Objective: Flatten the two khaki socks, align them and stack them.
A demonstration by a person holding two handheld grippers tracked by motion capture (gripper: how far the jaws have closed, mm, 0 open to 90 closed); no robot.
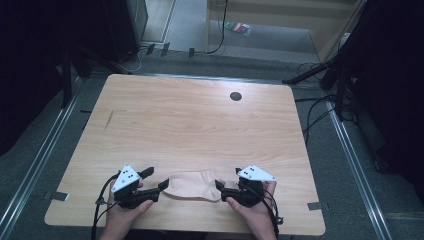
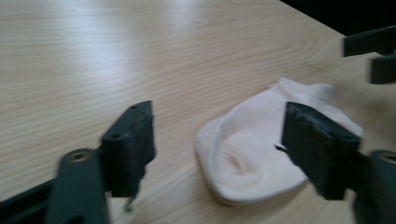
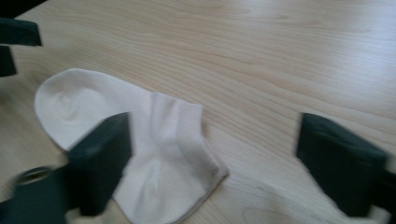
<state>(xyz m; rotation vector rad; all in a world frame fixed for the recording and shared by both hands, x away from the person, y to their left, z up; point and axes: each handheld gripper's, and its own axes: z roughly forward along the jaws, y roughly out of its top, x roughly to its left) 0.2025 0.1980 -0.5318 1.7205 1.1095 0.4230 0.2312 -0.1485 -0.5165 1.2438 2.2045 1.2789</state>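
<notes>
Your left gripper (image 1: 156, 181) sits near the table's (image 1: 200, 120) near edge, held in your left hand (image 1: 122, 212), with its jaws spread wide apart and nothing between the pads. In the left gripper view the gripper (image 2: 219, 140) looks straight at the rounded toe end of the sock (image 2: 261, 154), which lies flat on the wood just ahead of the jaws; the right-hand jaw overlaps the sock's edge in that view, though you cannot tell from it whether the pad touches the fabric.

Your right gripper (image 1: 220, 187) mirrors this on the other side, held in your right hand (image 1: 255, 210), jaws likewise wide open and empty. In the right gripper view the gripper (image 3: 215, 158) faces the sock's (image 3: 154, 154) cuff end; one jaw stands in front of the fabric, the other over bare wood well to the side.

The sock (image 1: 192, 186) is pale cream (short, ankle-cut), lying between the two grippers close to the near edge, its toe toward your left gripper and its cuff toward your right. It appears flat, with slight rumpling at the heel.

A small dark round disc (image 1: 235, 96) is set in the tabletop near the far edge, well apart from the sock.
</notes>
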